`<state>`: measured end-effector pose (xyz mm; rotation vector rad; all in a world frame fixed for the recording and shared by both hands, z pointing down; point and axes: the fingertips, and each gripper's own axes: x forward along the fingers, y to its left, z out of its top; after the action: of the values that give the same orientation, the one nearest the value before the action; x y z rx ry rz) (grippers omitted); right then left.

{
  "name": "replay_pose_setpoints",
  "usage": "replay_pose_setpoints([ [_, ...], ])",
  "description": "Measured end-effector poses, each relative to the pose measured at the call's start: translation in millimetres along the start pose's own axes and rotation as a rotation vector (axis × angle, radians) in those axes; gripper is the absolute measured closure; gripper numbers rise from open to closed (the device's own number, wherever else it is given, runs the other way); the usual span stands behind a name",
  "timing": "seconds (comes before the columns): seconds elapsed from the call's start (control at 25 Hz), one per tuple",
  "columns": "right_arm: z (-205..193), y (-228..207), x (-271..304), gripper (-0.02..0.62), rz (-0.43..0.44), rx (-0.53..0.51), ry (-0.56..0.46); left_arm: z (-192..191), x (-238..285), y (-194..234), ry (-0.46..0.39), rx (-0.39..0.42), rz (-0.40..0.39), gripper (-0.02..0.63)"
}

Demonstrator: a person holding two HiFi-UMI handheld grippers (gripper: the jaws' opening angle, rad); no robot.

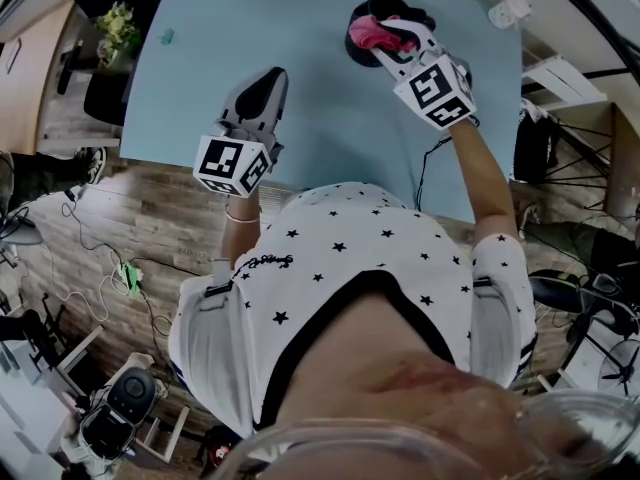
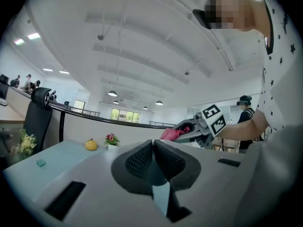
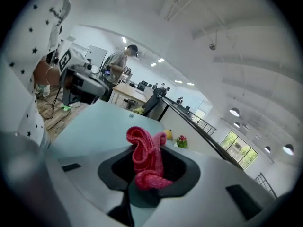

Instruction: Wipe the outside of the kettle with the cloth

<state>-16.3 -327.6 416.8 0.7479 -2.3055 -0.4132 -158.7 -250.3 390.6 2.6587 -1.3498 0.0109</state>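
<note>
In the head view a black kettle (image 1: 362, 13) stands on the far right part of the light blue table (image 1: 320, 118). My right gripper (image 1: 392, 40) is shut on a pink-red cloth (image 1: 374, 34) and holds it against the kettle's near side. The right gripper view shows the cloth (image 3: 144, 156) bunched between the jaws, and the kettle is out of sight there. My left gripper (image 1: 264, 84) hovers over the table's near left part, shut and holding nothing. Its own view shows the pads (image 2: 140, 159) pressed together, with the right gripper (image 2: 196, 129) and the cloth (image 2: 171, 134) beyond them.
A white plug block (image 1: 508, 10) lies at the table's far right corner. A black cable (image 1: 428, 163) hangs over the near edge. A small teal item (image 1: 167, 36) sits far left. A yellow fruit (image 2: 91, 144) and a small flower pot (image 2: 111, 140) stand at the table's far side.
</note>
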Motion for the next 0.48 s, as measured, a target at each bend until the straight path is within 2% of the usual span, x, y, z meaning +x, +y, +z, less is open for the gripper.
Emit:
replay_pose_setpoints([
  [0.12,7,-41,-16,0.482,-0.093,0.010,-0.055,1,-3,-1,-0.001,0.005,0.015,0.568],
  [0.24,-3,-80,-19,0.482,-0.174,0.020,-0.062,1,-7,-2,-0.002,0.009,0.038,0.568],
  [0.48,-35,-108,1,0.482,-0.189,0.119,-0.033,2,-22,2,-0.006,0.011,0.101,0.568],
])
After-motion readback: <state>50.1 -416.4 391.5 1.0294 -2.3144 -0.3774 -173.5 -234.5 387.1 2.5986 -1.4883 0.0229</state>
